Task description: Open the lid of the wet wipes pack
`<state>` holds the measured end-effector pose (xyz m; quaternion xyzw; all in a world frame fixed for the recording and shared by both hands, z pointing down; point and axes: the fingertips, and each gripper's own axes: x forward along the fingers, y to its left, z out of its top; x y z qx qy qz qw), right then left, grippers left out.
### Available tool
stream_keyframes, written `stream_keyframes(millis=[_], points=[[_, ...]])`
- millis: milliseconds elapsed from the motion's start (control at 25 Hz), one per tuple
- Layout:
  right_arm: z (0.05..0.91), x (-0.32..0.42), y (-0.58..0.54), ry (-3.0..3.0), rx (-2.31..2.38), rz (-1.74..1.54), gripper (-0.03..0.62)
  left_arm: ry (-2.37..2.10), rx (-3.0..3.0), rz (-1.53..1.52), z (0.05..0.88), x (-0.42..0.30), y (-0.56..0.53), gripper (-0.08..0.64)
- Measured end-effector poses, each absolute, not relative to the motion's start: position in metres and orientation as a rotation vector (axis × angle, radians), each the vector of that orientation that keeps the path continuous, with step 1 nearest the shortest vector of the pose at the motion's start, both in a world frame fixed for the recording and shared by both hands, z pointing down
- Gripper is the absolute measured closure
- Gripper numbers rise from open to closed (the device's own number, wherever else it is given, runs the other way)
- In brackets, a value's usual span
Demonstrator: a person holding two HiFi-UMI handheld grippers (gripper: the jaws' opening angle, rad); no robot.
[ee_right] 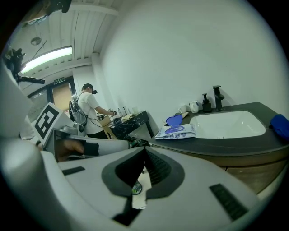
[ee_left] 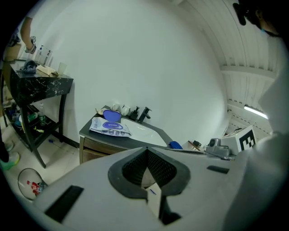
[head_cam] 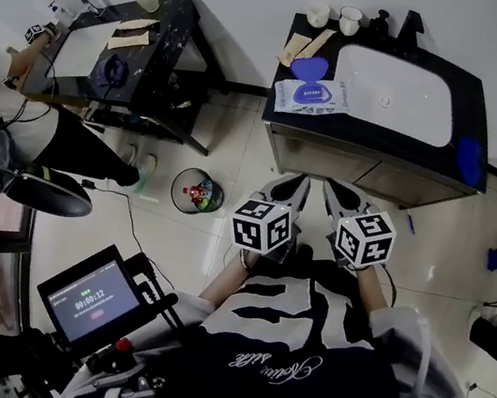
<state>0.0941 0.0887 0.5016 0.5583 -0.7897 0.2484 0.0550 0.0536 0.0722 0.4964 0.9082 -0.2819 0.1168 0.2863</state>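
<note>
Left gripper (head_cam: pixel 296 188) and right gripper (head_cam: pixel 334 195), jaws together, hold nothing. The wet wipes pack (head_cam: pixel 311 97) lies beside the sink (head_cam: pixel 408 102), lid (head_cam: pixel 309 67) raised.

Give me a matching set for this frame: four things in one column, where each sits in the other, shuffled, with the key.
Things:
1. wipes pack
2. bin
3. blue item
4. cups

Places:
A. on the floor, left of the cabinet
B. right end of the counter
C. on the counter, left of the basin
D. back edge of the counter

Pairs: 1-C, 2-A, 3-B, 4-D
</note>
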Motion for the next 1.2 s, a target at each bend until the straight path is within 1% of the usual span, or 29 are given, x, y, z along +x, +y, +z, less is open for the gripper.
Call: stream_keyframes(millis=[280, 1200], points=[[0.5, 0.091, 0.096, -2.439, 1.644, 0.755, 0.595, -0.812, 2.398, 0.315, 0.502, 0.044, 0.088, 0.561], [0.504, 0.078, 0.076, -2.491, 1.586, 0.729, 0.595, -0.854, 2.432, 0.346, 0.505, 0.034, 0.071, 0.561]])
